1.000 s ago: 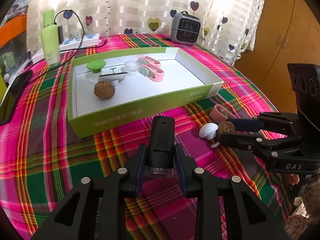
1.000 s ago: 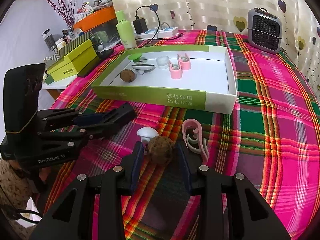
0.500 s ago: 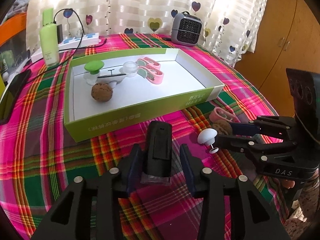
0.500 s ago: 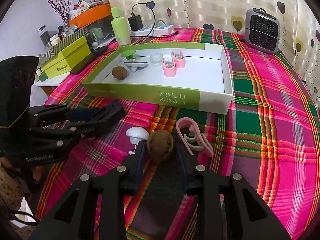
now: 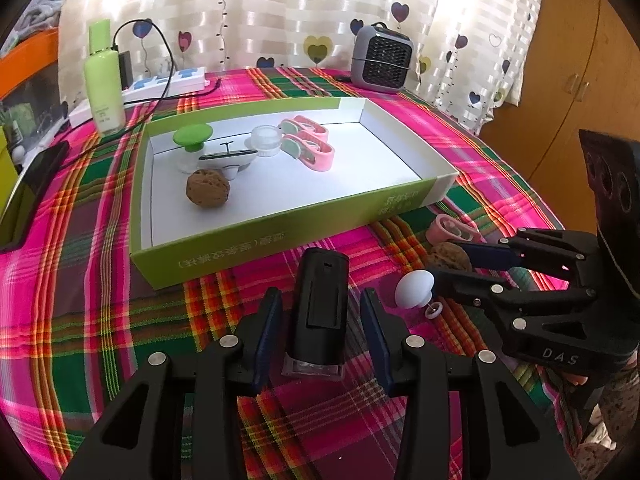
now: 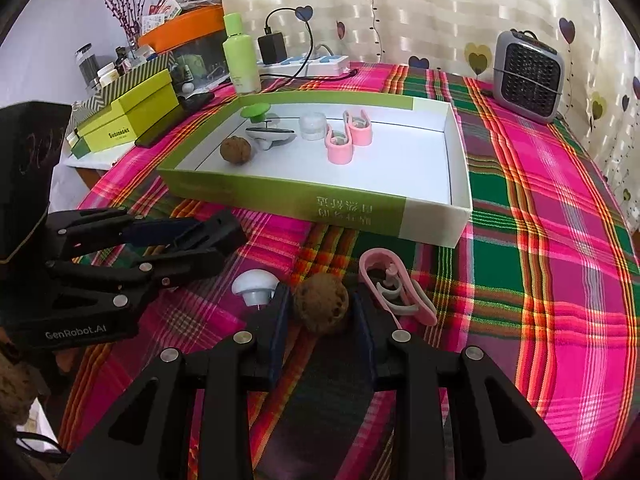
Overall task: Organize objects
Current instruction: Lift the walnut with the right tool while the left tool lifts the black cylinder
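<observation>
Before the green-and-white cardboard tray (image 5: 280, 236), the left gripper (image 5: 320, 316) stood wide around a black plastic device (image 5: 318, 312); the right gripper (image 6: 318, 308) narrowly bracketed a brown walnut (image 6: 320, 302), probably for lifting both inside.

Left tool (image 5: 320, 332) spread wide; right tool (image 6: 320, 312) likewise.

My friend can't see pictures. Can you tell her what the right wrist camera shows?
The right gripper has its fingers either side of a brown walnut on a plaid tablecloth, between a white knob and a pink clip. Behind is a green-and-white box holding small items.
</observation>
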Motion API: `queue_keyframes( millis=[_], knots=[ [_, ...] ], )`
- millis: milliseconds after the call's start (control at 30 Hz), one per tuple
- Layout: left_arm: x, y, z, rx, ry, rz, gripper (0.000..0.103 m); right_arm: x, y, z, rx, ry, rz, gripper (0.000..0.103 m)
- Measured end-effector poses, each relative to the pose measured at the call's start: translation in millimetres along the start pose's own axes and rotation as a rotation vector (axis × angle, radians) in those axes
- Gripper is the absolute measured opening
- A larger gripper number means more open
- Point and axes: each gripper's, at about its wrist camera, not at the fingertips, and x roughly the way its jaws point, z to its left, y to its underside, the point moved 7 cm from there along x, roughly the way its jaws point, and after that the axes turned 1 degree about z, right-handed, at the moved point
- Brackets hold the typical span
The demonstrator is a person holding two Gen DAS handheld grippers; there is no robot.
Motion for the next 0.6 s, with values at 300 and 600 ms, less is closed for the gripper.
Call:
queue_keyframes(
  millis=[300, 600],
  knots=[
    [0.5, -0.3, 1.4, -0.003, -0.036, 0.003, 0.028, -0.6, 0.1, -2.3, 0.016, -0.013, -0.003, 0.031],
    [-0.6, 1.1, 3.1, -0.022, -0.048, 0.0, 0.026, -2.3, 0.3, -0.9, 0.02, -0.022, -0.009, 0.031]
  ],
)
